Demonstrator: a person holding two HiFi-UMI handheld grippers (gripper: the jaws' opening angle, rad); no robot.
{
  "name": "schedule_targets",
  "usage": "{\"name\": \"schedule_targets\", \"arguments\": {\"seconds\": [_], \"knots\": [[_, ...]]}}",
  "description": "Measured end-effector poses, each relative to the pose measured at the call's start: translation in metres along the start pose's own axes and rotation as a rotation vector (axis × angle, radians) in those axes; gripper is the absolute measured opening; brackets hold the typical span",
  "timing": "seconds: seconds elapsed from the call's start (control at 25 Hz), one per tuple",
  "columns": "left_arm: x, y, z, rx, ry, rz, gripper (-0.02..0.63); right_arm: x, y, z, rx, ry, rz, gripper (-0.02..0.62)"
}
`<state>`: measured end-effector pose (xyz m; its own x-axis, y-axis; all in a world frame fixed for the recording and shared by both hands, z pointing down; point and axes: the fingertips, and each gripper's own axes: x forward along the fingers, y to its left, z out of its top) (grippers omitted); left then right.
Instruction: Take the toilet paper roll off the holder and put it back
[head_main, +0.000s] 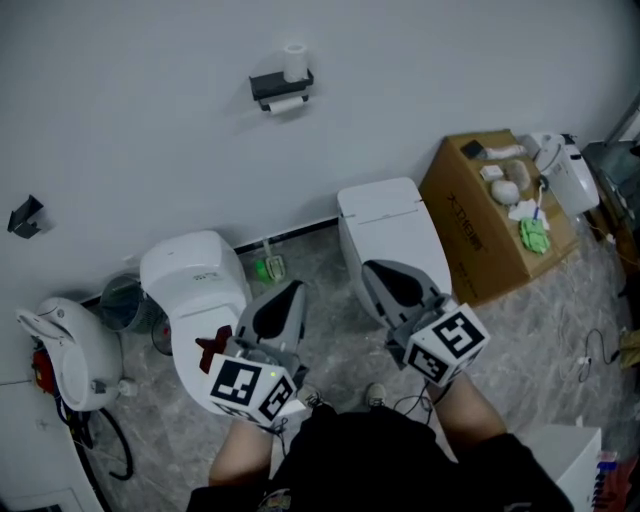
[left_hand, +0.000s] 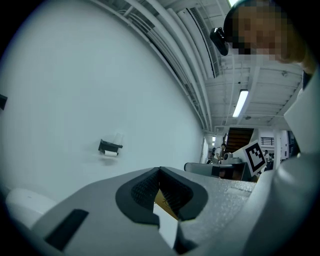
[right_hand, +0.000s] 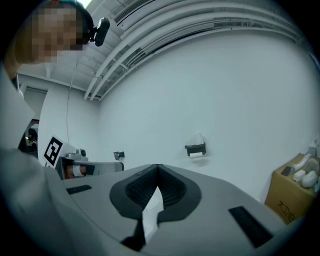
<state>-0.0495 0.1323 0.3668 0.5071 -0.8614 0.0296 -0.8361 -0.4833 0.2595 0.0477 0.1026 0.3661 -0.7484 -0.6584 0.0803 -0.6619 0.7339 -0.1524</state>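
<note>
A black holder (head_main: 279, 87) is fixed high on the white wall. A white toilet paper roll (head_main: 293, 60) stands on its shelf and a strip of paper (head_main: 287, 104) hangs under it. Both grippers are low, near my body and far from the wall. My left gripper (head_main: 291, 289) is shut and empty, pointing up towards the wall. My right gripper (head_main: 373, 269) is also shut with nothing in it. The left gripper view shows the holder (left_hand: 110, 147) small and distant beyond the closed left gripper (left_hand: 160, 170). Beyond the closed right gripper (right_hand: 158, 167) the holder (right_hand: 195, 148) is equally far.
Two white toilets (head_main: 195, 278) (head_main: 386, 216) stand against the wall below the holder. A cardboard box (head_main: 487, 222) with bottles and cloths is at the right. A white appliance (head_main: 65, 352), a bin (head_main: 121, 300) and a small black wall fixture (head_main: 26, 215) are at the left.
</note>
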Motion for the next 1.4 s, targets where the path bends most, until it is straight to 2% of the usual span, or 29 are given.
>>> {"name": "schedule_targets", "arguments": {"seconds": [0.4, 0.72, 1.4], "knots": [[0.002, -0.087, -0.010, 0.057, 0.015, 0.101, 0.003, -0.072, -0.026, 0.007, 0.043, -0.041, 0.110, -0.002], [0.011, -0.136, -0.026, 0.052, 0.015, 0.138, 0.003, -0.112, -0.048, 0.004, 0.061, -0.048, 0.168, -0.002], [0.021, -0.170, -0.039, 0.054, 0.012, 0.153, 0.003, -0.145, -0.064, 0.000, 0.045, -0.035, 0.192, -0.003]]}}
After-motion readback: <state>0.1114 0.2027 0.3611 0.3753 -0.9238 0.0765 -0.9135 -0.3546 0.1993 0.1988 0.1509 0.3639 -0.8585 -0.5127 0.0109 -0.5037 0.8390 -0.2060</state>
